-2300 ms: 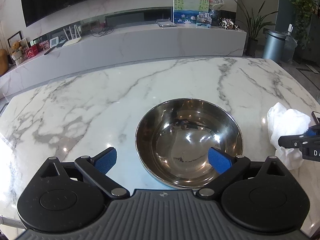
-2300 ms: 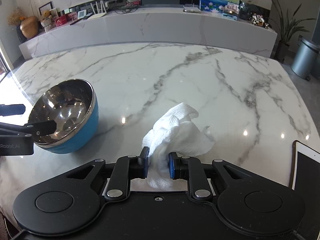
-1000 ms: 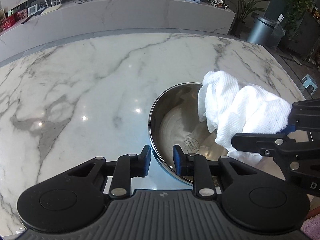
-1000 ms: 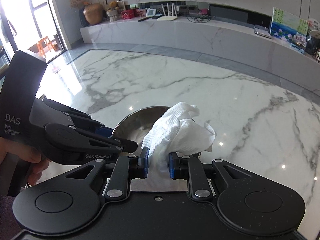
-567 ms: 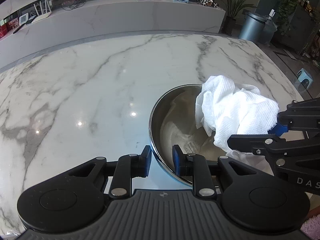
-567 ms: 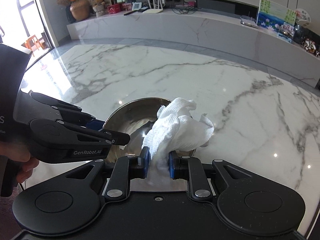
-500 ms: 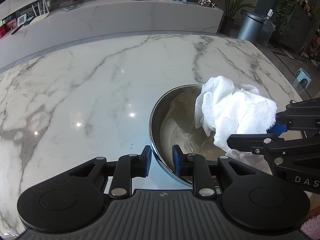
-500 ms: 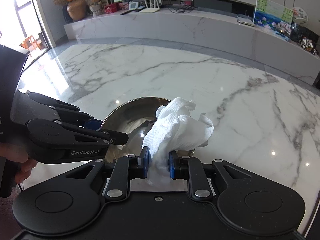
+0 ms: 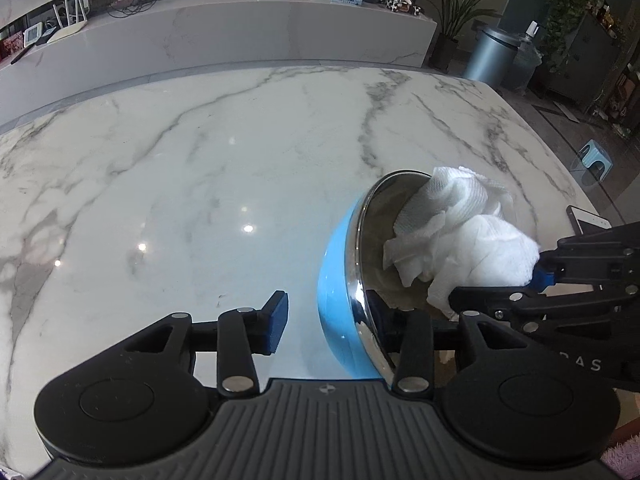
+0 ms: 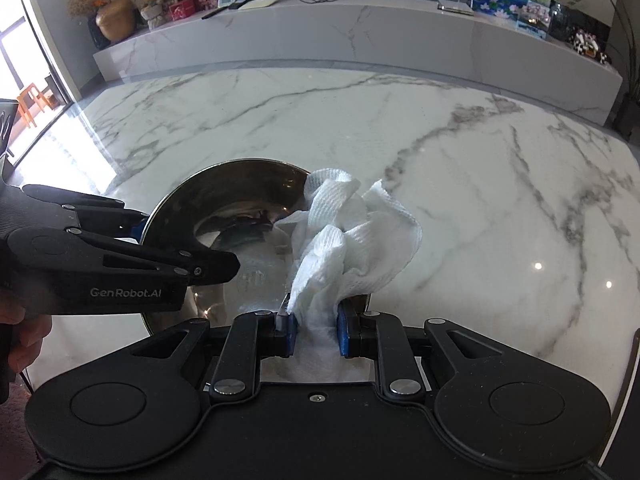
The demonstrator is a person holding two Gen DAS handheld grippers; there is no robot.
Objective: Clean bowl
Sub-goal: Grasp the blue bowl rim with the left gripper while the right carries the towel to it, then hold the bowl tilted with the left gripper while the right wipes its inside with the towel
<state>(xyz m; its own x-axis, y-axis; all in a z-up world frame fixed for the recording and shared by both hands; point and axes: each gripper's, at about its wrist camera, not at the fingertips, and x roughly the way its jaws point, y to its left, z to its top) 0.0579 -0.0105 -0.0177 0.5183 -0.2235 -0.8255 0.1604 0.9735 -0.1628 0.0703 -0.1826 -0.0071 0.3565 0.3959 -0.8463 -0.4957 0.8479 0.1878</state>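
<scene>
The bowl (image 9: pixel 340 280), steel inside and blue outside, is tipped up on its side with its mouth facing right; it also shows in the right wrist view (image 10: pixel 224 208). My left gripper (image 9: pixel 326 312) straddles the bowl's near rim: one finger inside, one outside with a visible gap to the blue wall. My right gripper (image 10: pixel 316 328) is shut on a white cloth (image 10: pixel 352 240), which presses into the bowl's mouth (image 9: pixel 452 236).
The white marble table (image 9: pixel 200 160) spreads wide to the left and behind. A phone or tablet (image 9: pixel 588 218) lies at the table's right edge. A long marble counter (image 10: pixel 360 40) with small items runs beyond the table.
The bowl has tipped from flat onto its side, showing its blue outside. My left gripper's jaws have widened around the rim. The cloth stays in the bowl's mouth.
</scene>
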